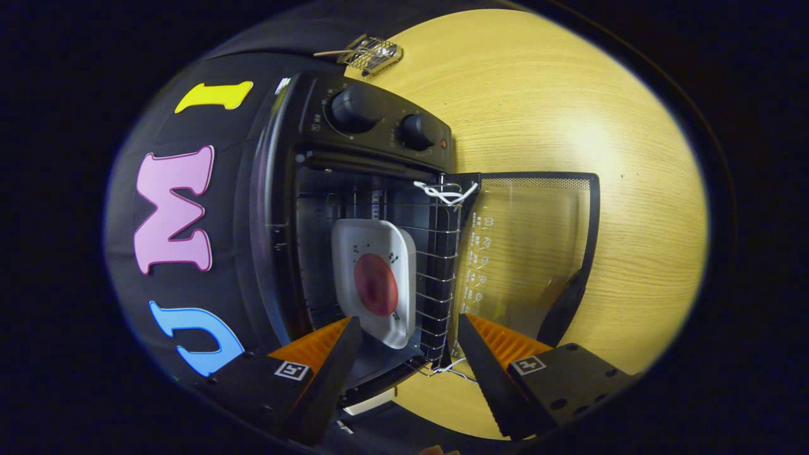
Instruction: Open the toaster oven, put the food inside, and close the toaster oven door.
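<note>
Already the white plate [379, 278] with its round reddish food [376, 285] sits on the wire rack [436, 284] inside the toaster oven [354, 189], while the gripper [407, 335] hangs just in front with its jaws spread wide and empty. Only the glass door [531, 246], lying open over the desk [569, 95], is left, I judge. A careless swipe could snag the white string [442, 191] or drag the rack out.

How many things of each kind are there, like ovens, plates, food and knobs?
Toaster oven, door open: 1
Oven knobs: 2
White plate on the rack inside: 1
Red food on the plate: 1
Wire basket on the table: 1
Hand-held gripper, open, empty: 1
Total: 7
</note>
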A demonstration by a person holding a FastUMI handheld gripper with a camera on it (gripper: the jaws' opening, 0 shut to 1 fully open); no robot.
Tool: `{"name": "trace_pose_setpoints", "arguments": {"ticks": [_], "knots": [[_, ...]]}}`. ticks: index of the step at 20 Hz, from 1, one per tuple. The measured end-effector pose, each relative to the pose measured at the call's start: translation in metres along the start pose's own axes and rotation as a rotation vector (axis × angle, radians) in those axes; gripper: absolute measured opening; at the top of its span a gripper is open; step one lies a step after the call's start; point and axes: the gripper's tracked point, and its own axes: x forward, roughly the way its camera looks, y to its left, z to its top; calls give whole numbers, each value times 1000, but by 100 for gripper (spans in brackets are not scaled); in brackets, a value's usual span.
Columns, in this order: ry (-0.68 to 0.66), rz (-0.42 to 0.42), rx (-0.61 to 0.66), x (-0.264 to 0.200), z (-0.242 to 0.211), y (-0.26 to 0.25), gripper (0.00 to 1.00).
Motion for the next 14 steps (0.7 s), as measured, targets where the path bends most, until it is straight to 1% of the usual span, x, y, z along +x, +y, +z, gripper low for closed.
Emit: {"name": "trace_pose_setpoints", "arguments": {"ticks": [3, 6, 9, 11, 12, 14], "knots": [[65, 37, -66, -27, -7, 8, 99], [141, 31, -218, -54, -16, 2, 99], [196, 56, -382, -81, -23, -3, 99], [216, 69, -524, -95, -27, -9, 99], [207, 79, -619, -101, -26, -12, 99], [154, 102, -855, -111, -21, -18, 99]]}}
